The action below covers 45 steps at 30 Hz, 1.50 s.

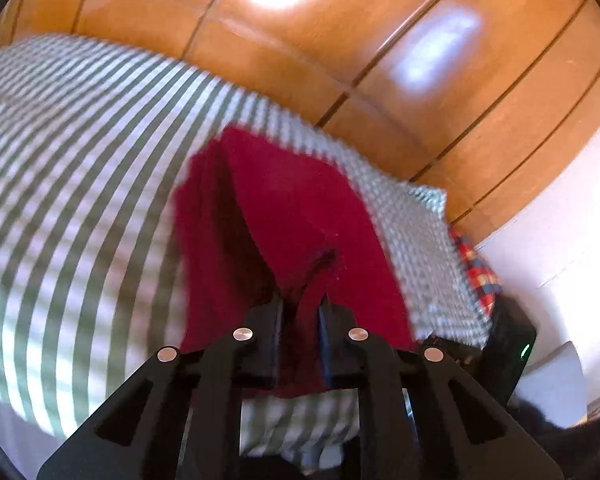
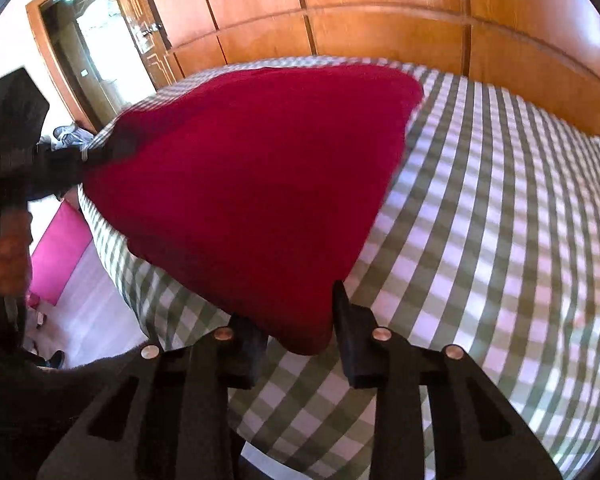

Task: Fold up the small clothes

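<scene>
A dark red knitted garment [image 1: 292, 208] hangs over the green-and-white checked bed cover [image 1: 80, 184]. My left gripper [image 1: 302, 308] is shut on a bunched fold of it, the fabric pinched between the two pads. In the right wrist view the red garment [image 2: 252, 168] is stretched out as a taut triangle above the checked cover [image 2: 480, 220]. Its near corner sits between the fingers of my right gripper [image 2: 292, 304], filling the gap and draped over the left finger. The left gripper [image 2: 96, 156] holds the far left corner, with a hand [image 2: 4, 256] behind it.
Wooden panelling [image 2: 380, 20] runs behind the bed. A doorway [image 2: 92, 48] and a pink object on the floor [image 2: 60, 252] lie to the left. A plaid cloth [image 1: 478, 268] and a dark device with a green light [image 1: 516, 344] sit by the bed's right corner.
</scene>
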Each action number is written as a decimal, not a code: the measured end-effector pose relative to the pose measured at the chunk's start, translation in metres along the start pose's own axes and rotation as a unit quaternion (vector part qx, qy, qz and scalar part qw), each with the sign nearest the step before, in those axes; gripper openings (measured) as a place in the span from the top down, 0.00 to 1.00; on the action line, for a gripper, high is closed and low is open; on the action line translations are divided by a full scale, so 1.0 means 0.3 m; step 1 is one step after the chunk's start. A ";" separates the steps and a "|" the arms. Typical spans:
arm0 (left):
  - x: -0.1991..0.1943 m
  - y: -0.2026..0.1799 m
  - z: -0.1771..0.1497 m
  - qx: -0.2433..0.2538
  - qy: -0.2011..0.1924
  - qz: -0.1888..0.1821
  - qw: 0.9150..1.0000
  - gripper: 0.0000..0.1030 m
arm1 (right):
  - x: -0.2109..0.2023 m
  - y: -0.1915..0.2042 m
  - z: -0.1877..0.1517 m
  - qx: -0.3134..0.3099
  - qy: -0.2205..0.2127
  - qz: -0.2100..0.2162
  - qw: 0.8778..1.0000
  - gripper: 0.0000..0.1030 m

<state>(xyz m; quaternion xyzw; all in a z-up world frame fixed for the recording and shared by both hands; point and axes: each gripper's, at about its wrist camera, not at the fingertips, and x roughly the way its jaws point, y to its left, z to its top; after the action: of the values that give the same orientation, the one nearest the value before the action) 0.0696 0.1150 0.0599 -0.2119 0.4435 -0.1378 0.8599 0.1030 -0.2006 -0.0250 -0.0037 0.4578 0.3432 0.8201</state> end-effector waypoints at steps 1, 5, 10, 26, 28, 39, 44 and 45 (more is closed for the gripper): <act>0.024 0.019 -0.031 0.000 0.010 0.020 1.000 0.87 | 0.021 -0.003 -0.011 -0.001 0.008 -0.002 1.000 0.72; 0.069 0.077 -0.072 -0.032 0.024 0.015 0.999 0.82 | 0.055 0.000 -0.023 -0.006 0.019 -0.007 1.000 0.72; 0.011 0.068 0.018 -0.030 -0.009 -0.010 0.999 0.46 | -0.003 -0.036 -0.031 -0.007 0.018 0.010 1.000 0.43; 0.133 0.051 0.156 -0.026 -0.024 -0.013 0.999 0.89 | -0.126 -0.236 0.127 0.127 -0.062 0.033 0.989 0.33; 0.090 0.033 0.139 -0.012 -0.044 0.007 0.999 0.89 | -0.128 -0.183 0.160 0.104 -0.077 0.037 0.991 0.34; 0.113 -0.001 0.107 -0.012 -0.063 0.140 0.988 0.78 | 0.058 -0.033 0.127 0.043 -0.037 -0.010 0.998 0.38; 0.056 -0.150 0.072 0.061 -0.097 0.107 0.988 0.78 | 0.020 -0.067 0.129 0.060 -0.032 0.013 0.998 0.32; 0.073 -0.166 0.059 0.072 -0.090 0.110 0.987 0.78 | -0.004 -0.070 0.131 0.060 -0.033 0.015 0.998 0.32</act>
<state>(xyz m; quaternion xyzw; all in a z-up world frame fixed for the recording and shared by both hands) 0.0943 0.0665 0.0778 -0.1108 0.3739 -0.0538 0.9192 0.1439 -0.2049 -0.0077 0.0635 0.4500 0.3273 0.8285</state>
